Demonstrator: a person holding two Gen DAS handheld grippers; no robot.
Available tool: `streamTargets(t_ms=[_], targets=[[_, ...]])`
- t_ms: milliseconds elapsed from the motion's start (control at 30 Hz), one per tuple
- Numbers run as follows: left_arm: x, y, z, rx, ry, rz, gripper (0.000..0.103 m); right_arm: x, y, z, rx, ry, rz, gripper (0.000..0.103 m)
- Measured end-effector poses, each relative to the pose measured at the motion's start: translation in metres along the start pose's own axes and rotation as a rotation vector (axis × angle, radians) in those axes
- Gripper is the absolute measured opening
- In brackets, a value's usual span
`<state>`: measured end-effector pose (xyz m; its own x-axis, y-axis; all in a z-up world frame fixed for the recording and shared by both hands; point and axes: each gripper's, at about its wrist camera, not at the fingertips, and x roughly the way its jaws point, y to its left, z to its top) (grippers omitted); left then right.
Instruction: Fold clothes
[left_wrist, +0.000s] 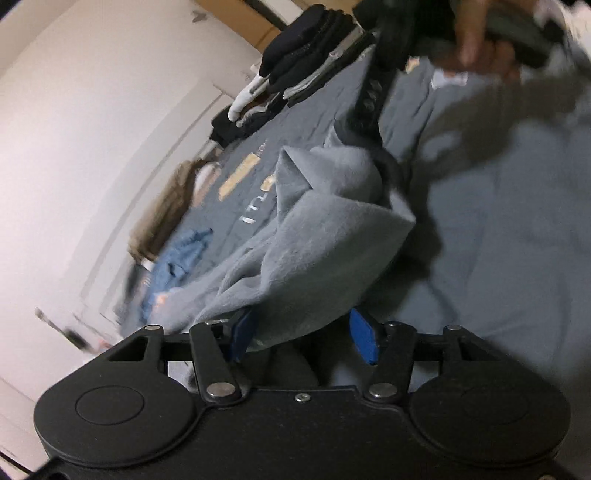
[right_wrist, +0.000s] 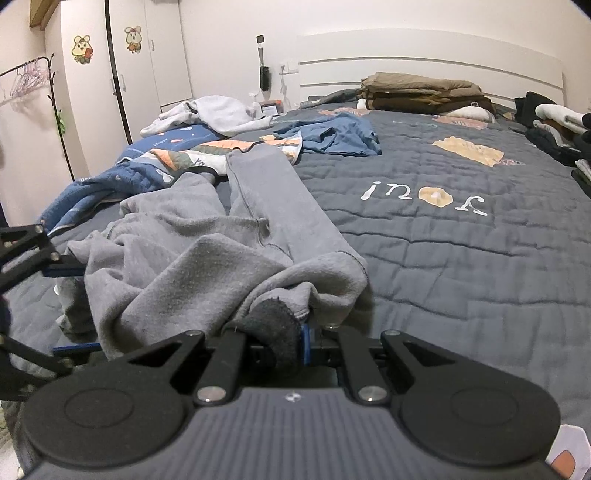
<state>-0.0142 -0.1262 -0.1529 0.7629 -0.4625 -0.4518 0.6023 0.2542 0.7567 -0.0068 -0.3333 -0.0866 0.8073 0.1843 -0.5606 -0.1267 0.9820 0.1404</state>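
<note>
Grey fleece sweatpants (right_wrist: 207, 258) lie crumpled on the grey quilted bed (right_wrist: 461, 251), one leg stretched toward the far side. My right gripper (right_wrist: 291, 336) is shut on the waistband edge of the sweatpants. My left gripper (left_wrist: 301, 332) has its blue pads (left_wrist: 364, 334) spread wide, with sweatpants cloth (left_wrist: 317, 236) draped between them; it also shows at the left edge of the right wrist view (right_wrist: 70, 306), around the cloth. The right gripper and the hand holding it (left_wrist: 480, 40) appear blurred at the top of the left wrist view.
A blue garment (right_wrist: 332, 134) and a patterned blanket (right_wrist: 177, 158) lie further up the bed. Folded brown clothes (right_wrist: 421, 92) sit by the headboard. Stacks of folded dark clothes (left_wrist: 314, 62) line the right edge. A white garment (right_wrist: 218, 112) lies at the far left corner. Wardrobe (right_wrist: 125, 74) stands left.
</note>
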Motion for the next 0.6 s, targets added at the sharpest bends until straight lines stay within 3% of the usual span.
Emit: streamTargets(t_ms=[67,133,167,200,367,600], targets=[[0.006,-0.010,-0.002,0.050,-0.007,0.021,0.056,0.000,-0.001,0.000,0.006,-0.002,0.003,0.010],[0.013,-0.017,-0.005,0.063,-0.035,0.065,0.044,-0.001,-0.002,0.000,0.012,-0.002,0.005,0.010],[0.016,-0.016,-0.004,0.045,-0.037,0.057,0.021,-0.001,-0.003,0.000,0.019,-0.004,0.009,0.010],[0.018,-0.013,-0.004,0.020,-0.035,0.041,0.010,-0.001,-0.003,0.000,0.029,-0.007,0.012,0.010],[0.004,0.027,0.007,-0.226,-0.071,0.000,0.003,-0.015,-0.011,0.009,0.125,-0.075,0.043,0.009],[-0.060,0.108,0.027,-0.424,-0.159,0.076,0.002,-0.077,-0.008,0.046,0.205,-0.251,0.072,0.006]])
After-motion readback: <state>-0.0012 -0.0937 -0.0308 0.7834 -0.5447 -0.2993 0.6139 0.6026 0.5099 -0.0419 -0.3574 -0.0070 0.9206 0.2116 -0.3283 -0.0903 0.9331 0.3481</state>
